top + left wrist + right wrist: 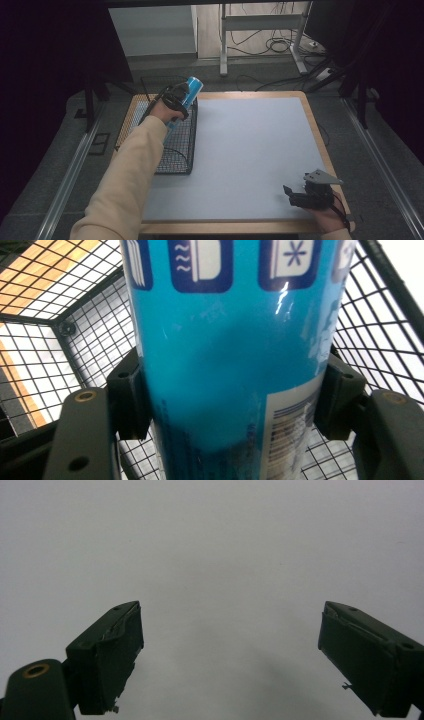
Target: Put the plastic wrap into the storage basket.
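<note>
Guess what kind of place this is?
Likely a lab recording station: a grey-topped table ringed by dark curtains, loose cables on the floor behind, and a person's handheld left gripper holding a blue can over a wire basket.

Dark curtains [45,50] flank grey floor [280,75], cables [277,45] and a white metal frame [260,22].

The can [189,95] is bright blue, with dark navy squares carrying little white icons and a white label patch of tiny dark print; the wire basket [176,150] is black, a fine square grid; the mat [245,150] is plain pale grey, no pattern at all; the table [320,145] edge around it is light wood; both grippers are matte black, left gripper [176,100] and right gripper [305,196] alike; the sleeve [125,185] is creamy beige.
</note>
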A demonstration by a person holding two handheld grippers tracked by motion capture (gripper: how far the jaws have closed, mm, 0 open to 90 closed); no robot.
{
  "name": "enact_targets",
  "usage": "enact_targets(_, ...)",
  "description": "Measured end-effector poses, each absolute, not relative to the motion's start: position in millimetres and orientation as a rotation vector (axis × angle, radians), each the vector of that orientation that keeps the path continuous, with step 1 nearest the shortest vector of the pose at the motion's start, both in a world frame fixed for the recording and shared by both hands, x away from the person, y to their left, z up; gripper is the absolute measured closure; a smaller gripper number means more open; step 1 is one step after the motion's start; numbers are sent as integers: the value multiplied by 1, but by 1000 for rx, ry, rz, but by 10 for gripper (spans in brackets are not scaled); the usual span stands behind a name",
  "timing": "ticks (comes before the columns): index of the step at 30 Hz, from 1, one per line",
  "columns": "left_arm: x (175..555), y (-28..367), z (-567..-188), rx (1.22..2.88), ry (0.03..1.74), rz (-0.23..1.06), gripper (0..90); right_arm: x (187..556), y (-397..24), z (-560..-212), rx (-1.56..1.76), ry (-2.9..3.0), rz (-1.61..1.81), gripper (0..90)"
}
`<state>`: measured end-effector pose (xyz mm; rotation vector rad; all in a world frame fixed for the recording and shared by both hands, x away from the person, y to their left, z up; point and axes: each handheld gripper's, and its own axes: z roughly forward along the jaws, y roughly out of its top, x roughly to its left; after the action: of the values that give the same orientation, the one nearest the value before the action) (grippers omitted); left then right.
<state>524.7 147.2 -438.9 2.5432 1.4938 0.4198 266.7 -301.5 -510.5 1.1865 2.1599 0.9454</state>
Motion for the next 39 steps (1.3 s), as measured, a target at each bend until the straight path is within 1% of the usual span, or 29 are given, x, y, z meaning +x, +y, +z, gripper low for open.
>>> enact_targets(3,524,147,-438,2537,1487,420,300,267,-301,-510,1184,2159,945,113)
enact_targets(7,521,146,-426,2490,1483,477,214,266,-301,-510,1182,2162,943,113)
enact_targets(10,514,145,-418,2472,1487,426,142,266,-301,-510,1183,2160,944,113)
enact_targets(13,502,143,-410,2451,1456,455,140,266,-301,-510,1185,2157,944,113)
enact_targets(16,489,140,-401,2431,1418,451,135,266,-301,-510,1188,2154,944,113)
enact_targets(20,463,132,-385,2380,1345,425,137,265,-300,-508,1185,2151,951,113)
enact_targets(25,424,117,-373,2366,1201,378,145,264,-299,-508,1179,2151,955,113)
enact_targets(31,382,99,-379,2363,1058,326,147,263,-297,-507,1170,2153,957,113)
enact_targets(39,347,85,-398,2328,969,289,151,263,-297,-507,1169,2156,956,113)
